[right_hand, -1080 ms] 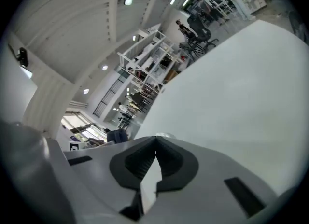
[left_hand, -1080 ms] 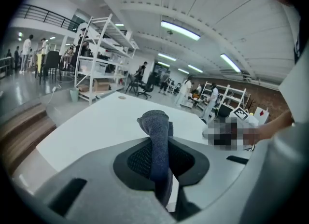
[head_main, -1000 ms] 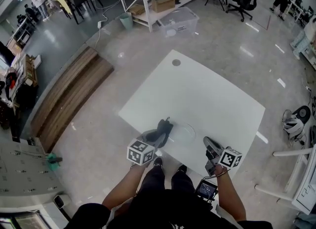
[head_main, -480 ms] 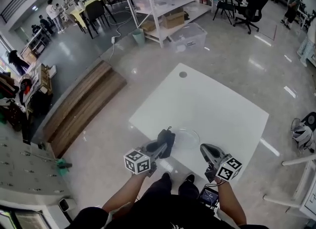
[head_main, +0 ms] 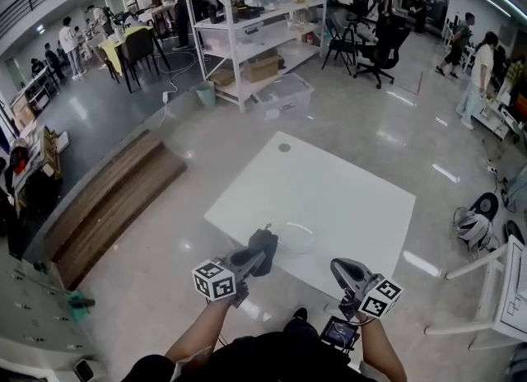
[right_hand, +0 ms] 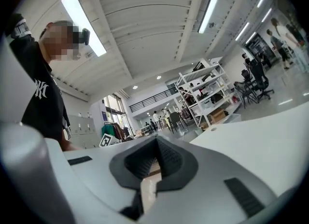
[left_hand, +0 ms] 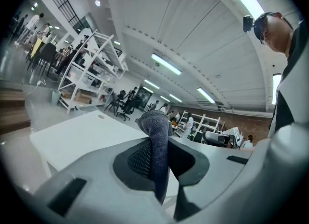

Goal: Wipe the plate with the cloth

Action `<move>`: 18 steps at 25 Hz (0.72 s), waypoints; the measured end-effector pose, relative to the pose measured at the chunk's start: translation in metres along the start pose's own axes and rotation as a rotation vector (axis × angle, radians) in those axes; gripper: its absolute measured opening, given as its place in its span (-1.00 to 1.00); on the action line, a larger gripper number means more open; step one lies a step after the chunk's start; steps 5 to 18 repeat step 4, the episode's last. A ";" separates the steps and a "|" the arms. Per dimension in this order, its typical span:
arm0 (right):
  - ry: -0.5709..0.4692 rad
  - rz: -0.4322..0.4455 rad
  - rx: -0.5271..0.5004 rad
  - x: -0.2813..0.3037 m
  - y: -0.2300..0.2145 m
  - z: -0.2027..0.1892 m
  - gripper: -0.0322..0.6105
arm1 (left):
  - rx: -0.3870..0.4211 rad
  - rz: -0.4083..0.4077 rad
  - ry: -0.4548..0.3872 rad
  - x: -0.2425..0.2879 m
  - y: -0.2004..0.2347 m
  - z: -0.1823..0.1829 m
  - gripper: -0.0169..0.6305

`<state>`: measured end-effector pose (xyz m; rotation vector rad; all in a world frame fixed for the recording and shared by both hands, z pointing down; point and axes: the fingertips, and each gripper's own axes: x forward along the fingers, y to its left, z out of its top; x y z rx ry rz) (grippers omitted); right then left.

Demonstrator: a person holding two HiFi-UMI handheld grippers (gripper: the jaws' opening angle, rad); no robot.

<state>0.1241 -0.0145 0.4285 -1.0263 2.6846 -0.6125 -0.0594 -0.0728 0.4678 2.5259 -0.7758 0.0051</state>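
Observation:
A dark grey cloth [head_main: 264, 249] hangs pinched in my left gripper [head_main: 254, 258], lifted over the near left part of the white table [head_main: 329, 183]. In the left gripper view the cloth [left_hand: 157, 146] stands up between the jaws, which are shut on it. A clear glass plate [head_main: 295, 237] lies on the table just right of the cloth. My right gripper [head_main: 346, 272] is raised at the table's near right edge, shut with nothing between its pads [right_hand: 153, 165]; it points level across the room.
The table has a small round hole [head_main: 284, 147] near its far corner. White shelving [head_main: 255, 18] and a clear storage bin [head_main: 282, 96] stand beyond it. A wooden bench [head_main: 107, 203] lies to the left. Several people stand in the background.
Both grippers have risen and swung up from the table. The left one carries the cloth up with it. The head view has tilted up, showing more of the room.

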 end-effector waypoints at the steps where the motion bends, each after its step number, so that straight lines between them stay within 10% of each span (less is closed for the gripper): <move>1: 0.000 -0.007 -0.003 -0.003 0.018 -0.007 -0.89 | 0.004 -0.022 0.003 -0.015 -0.009 -0.004 -0.79; 4: -0.005 -0.024 -0.004 -0.007 0.078 -0.029 -0.89 | 0.026 -0.081 0.031 -0.069 -0.036 -0.016 -0.79; 18: -0.005 -0.024 -0.004 -0.007 0.078 -0.029 -0.89 | 0.026 -0.081 0.031 -0.069 -0.036 -0.016 -0.79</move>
